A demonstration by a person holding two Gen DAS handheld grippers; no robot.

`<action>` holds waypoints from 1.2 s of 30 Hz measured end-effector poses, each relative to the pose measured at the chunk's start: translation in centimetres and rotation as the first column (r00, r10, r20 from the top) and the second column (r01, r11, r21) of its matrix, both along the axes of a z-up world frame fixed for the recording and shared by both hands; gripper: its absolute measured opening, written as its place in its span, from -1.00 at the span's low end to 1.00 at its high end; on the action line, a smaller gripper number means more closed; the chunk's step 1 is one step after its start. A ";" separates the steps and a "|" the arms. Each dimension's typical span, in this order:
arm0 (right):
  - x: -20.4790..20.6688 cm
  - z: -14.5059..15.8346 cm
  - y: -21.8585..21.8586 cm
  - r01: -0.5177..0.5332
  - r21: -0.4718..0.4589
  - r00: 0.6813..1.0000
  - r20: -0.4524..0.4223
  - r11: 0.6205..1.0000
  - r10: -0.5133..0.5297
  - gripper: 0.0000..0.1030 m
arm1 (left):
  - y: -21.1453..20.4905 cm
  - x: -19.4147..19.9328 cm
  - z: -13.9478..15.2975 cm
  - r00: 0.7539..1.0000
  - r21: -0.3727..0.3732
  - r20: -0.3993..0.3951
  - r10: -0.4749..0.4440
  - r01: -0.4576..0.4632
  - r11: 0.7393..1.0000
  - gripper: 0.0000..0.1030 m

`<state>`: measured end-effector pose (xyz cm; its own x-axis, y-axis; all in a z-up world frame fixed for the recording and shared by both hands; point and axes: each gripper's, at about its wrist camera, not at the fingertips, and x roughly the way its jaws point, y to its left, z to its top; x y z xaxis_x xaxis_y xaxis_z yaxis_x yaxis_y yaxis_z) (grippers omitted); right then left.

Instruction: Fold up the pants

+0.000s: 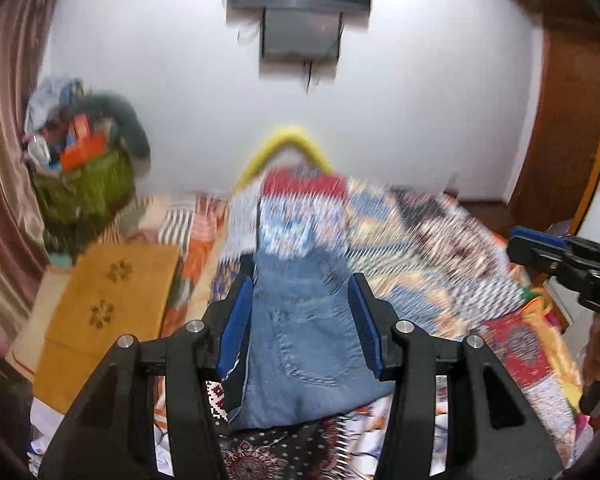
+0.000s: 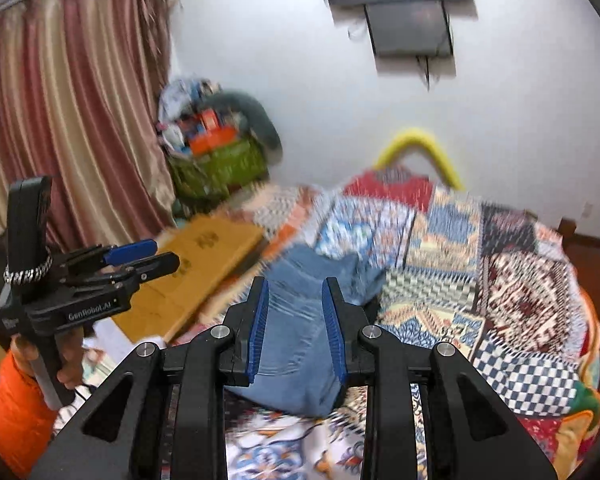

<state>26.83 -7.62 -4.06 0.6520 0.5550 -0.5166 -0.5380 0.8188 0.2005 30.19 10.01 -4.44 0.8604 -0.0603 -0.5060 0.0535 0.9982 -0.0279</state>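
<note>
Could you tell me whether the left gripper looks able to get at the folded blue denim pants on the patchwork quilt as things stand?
Probably yes. The folded blue denim pants lie directly ahead of the left gripper on the patchwork quilt, its jaws apart and empty, with nothing on top. The right gripper stays off to the side.

"GenRobot.AI" white lettering on left tool (image 2: 162,256) body side.

**Black grippers with blue pads, orange sleeve**

Both grippers are black plastic with ribbed blue pads (image 2: 334,332) and round silver screws (image 1: 403,326). The left gripper (image 2: 148,258) carries white "GenRobot.AI" lettering and a metal chain on its handle. The person wears an orange sleeve (image 2: 14,408)
</note>
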 end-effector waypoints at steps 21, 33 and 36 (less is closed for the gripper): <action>-20.3 5.7 -2.3 0.035 0.114 0.939 0.337 0.993 -0.072 0.15 | -5.0 -22.2 5.4 0.928 0.028 0.367 0.059 -0.074 0.997 0.51; -21.3 5.4 -2.2 0.099 0.102 0.922 0.364 0.990 -0.130 0.99 | -5.4 -23.8 3.9 0.924 0.012 0.374 0.078 -0.089 0.996 0.99; -21.5 5.2 -2.4 0.111 0.106 0.921 0.363 0.988 -0.143 0.99 | -5.5 -23.9 3.8 0.923 0.010 0.378 0.079 -0.089 0.996 0.99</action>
<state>5.33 -10.06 1.17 0.8552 0.4849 -0.1830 -0.4792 0.8743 0.0771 6.27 4.55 -0.61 0.9891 0.0295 -0.1440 -0.0292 0.9996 0.0043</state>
